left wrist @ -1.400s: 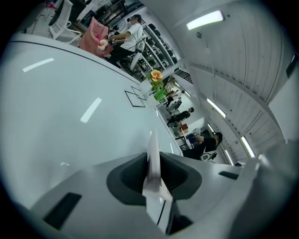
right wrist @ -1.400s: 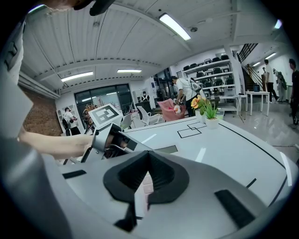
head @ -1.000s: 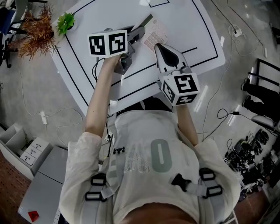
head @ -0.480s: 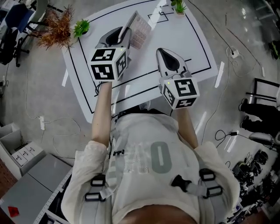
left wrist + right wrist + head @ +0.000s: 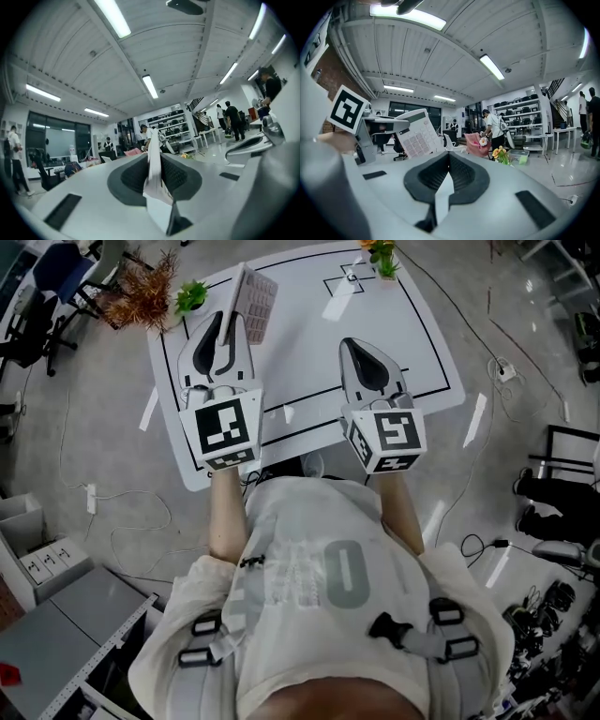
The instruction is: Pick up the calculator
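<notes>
The calculator [image 5: 253, 298], white with pale pink keys, hangs in the air above the white table [image 5: 309, 352], tilted up on its edge. My left gripper [image 5: 232, 322] is shut on its near end. In the left gripper view the calculator [image 5: 153, 178] shows edge-on as a thin white slab, pinched between the dark pads [image 5: 133, 176]. My right gripper [image 5: 356, 345] hovers over the table to the right, shut with nothing in it. Its view shows the calculator [image 5: 417, 133] face-on to the left of its closed tips, the right gripper [image 5: 449, 159].
A small green plant [image 5: 192, 294] and a dried brown plant [image 5: 141, 292] stand at the table's far left corner. A flower pot [image 5: 380, 254] stands at the far edge. Cables trail on the floor around the table. People stand in the room beyond.
My left gripper lifted the calculator off the table, rolled over and swung left, so the calculator now stands on edge. The right gripper rose a little.
</notes>
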The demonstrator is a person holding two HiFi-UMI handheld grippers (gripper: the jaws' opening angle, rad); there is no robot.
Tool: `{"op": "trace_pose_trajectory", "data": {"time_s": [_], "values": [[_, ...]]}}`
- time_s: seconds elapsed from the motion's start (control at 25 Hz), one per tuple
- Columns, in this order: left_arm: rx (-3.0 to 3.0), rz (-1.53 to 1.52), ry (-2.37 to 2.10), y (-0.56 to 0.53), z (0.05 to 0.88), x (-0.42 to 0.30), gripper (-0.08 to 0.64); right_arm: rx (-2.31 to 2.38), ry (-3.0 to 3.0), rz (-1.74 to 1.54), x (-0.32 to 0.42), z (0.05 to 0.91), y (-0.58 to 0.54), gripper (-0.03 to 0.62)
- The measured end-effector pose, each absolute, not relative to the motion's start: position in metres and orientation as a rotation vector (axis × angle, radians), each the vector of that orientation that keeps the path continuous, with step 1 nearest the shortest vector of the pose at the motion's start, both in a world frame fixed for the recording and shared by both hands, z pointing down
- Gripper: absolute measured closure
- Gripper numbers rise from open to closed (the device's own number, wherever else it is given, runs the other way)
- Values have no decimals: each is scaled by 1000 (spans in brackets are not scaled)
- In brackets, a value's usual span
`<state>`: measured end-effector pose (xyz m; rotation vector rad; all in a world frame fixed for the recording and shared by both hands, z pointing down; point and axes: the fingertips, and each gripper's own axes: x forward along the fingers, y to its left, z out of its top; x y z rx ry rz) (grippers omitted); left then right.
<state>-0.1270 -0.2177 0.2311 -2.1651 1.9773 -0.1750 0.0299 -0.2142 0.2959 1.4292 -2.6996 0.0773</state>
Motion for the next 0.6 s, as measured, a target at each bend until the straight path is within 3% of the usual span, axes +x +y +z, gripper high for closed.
{"op": "trace_pose_trajectory", "data": {"time_s": [0.6], "values": [[-2030,-121,1992,-167,230,-132,480,1568,-2677,-86,50,278,-189,588]]}}
